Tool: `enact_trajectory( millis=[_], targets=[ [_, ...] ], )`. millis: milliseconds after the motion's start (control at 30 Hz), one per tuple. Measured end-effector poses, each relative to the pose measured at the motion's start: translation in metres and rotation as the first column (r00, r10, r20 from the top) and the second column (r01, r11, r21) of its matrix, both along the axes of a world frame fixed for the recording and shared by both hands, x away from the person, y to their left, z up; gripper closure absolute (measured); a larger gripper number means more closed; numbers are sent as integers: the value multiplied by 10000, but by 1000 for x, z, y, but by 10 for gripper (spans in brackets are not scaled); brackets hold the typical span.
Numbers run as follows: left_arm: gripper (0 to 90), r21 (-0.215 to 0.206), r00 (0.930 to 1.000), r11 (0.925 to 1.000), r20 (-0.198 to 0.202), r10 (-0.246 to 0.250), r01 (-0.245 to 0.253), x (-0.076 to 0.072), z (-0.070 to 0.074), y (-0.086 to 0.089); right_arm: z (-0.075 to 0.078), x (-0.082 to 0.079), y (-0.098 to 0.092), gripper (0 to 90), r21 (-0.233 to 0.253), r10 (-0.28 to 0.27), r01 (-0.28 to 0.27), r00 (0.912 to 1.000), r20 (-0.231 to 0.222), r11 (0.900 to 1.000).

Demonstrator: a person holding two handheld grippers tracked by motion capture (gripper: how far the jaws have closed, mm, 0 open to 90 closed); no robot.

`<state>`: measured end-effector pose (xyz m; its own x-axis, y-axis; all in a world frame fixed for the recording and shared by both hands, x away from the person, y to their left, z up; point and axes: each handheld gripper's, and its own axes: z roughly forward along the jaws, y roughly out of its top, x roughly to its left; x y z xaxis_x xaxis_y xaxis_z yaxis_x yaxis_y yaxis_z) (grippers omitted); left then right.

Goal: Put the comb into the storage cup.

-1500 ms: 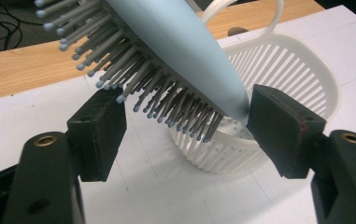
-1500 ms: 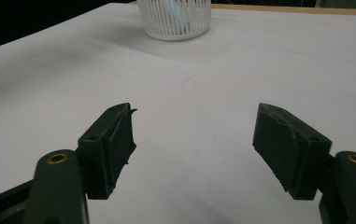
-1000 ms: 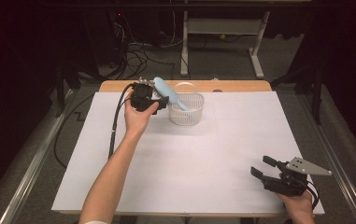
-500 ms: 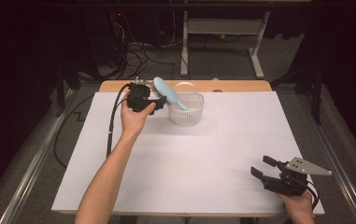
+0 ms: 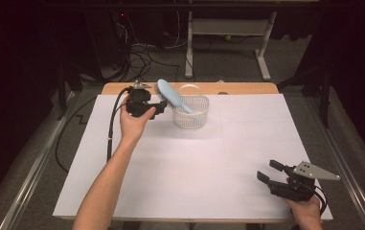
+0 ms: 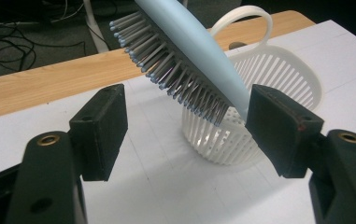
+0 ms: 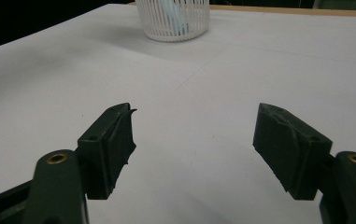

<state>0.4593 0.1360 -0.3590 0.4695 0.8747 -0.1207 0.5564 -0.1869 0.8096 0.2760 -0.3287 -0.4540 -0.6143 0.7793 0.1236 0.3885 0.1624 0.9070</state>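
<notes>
White paper covered the surface (image 5: pixel 218 158), with a white basket (image 5: pixel 192 112) near its far edge holding a blue hairbrush (image 5: pixel 173 96) that leaned out over the rim. Left tool (image 6: pixel 187 128) had let go and backed off, jaws spread apart. Right tool (image 5: pixel 271 175) sat open, unmoved.

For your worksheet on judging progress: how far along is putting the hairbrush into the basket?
Done: the light blue plastic hairbrush leans handle-down in the white slotted plastic basket, bristled head sticking out over the rim. In hand: the left hand-held gripper sits with jaws open beside the brush head, not clamping it. Left: probably only drawing that gripper away. The right hand-held gripper rests open near the table's front edge.
</notes>
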Motion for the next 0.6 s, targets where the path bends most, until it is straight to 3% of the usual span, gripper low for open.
enact_trajectory(
  millis=[600],
  targets=[
    [306, 54, 9998, 9999, 168, -116, 115, -8, 3, 3, 0, 0, 0, 294, -15, -11, 11, 10000, 6, 10000]
  ],
)
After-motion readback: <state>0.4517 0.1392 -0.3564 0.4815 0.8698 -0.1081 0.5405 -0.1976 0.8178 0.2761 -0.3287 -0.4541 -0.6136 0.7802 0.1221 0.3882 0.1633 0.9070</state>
